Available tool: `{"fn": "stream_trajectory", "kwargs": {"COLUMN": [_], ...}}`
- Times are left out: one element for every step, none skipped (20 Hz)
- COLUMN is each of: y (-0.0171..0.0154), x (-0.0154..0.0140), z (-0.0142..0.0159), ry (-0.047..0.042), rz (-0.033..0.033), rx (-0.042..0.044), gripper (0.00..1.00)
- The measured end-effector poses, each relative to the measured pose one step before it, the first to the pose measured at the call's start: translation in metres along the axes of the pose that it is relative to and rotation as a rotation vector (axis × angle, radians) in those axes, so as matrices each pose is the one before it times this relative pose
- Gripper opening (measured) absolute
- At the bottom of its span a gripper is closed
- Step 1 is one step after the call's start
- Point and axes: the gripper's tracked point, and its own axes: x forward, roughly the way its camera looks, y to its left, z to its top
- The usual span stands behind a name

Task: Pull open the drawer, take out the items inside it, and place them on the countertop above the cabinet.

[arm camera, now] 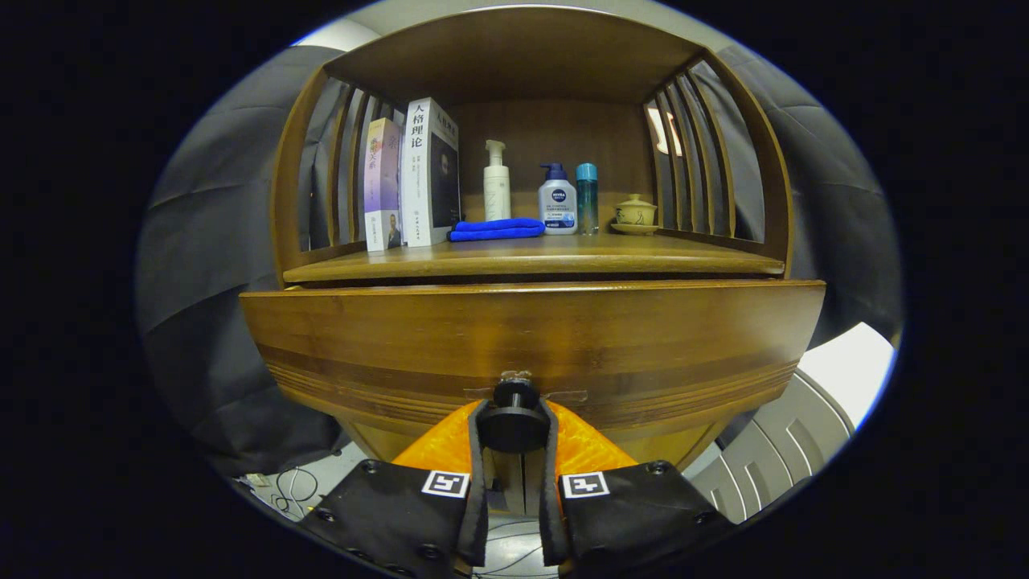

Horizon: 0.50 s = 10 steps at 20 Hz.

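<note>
Wooden cabinet (530, 161) fills the scene ahead, slatted sides, roofed alcove over the counter (563, 259).

Drawer (530, 338): wide front panel directly below the counter edge, standing slightly proud of it. Cannot tell how far it is out; its inside is hidden.

Hand-held gripper (514, 426) at 6 o'clock of the drawer front, closed around the drawer's round dark knob (514, 422); both fingers press its sides, knob sits between the tips.

On the counter, back of the alcove, from 9 o'clock toward 3 o'clock:
- two upright books (412, 183), touching each other
- folded blue cloth (496, 230) lying flat just beside the books
- white pump bottle (497, 183) upright behind the cloth
- squat white bottle with blue pump (557, 203)
- slim teal-capped bottle (587, 197), just beside it
- small lidded cup on a saucer (635, 214), near the right slats
</note>
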Motion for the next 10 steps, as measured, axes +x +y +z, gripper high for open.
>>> {"fn": "stream_trajectory", "kwargs": {"y": [0.00019, 0.00048, 0.00038, -0.00035, 0.00097, 0.00002, 0.00024, 0.00014, 0.00037, -0.00009], "x": [-0.00472, -0.00556, -0.00466, -0.00483, -0.00511, -0.00469, -0.00534, -0.00382, -0.00398, -0.00365], "z": [-0.00199, -0.00224, -0.00141, -0.00103, -0.0029, -0.00128, -0.00245, -0.00081, -0.00246, -0.00166], "ry": [0.00396, 0.00352, 0.00199, 0.00002, 0.00039, 0.0007, 0.00023, 0.00092, 0.00089, 0.00032], "rz": [0.00337, 0.0032, 0.0016, 0.00093, 0.00094, 0.00223, 0.00331, 0.00332, 0.00239, 0.00158], "rx": [0.00361, -0.00042, -0.00587, -0.00863, -0.0088, -0.00174, 0.00417, 0.00245, -0.00359, -0.00645], "gripper": [0.28, 0.28, 0.28, 0.28, 0.28, 0.28, 0.28, 0.28, 0.28, 0.28]}}
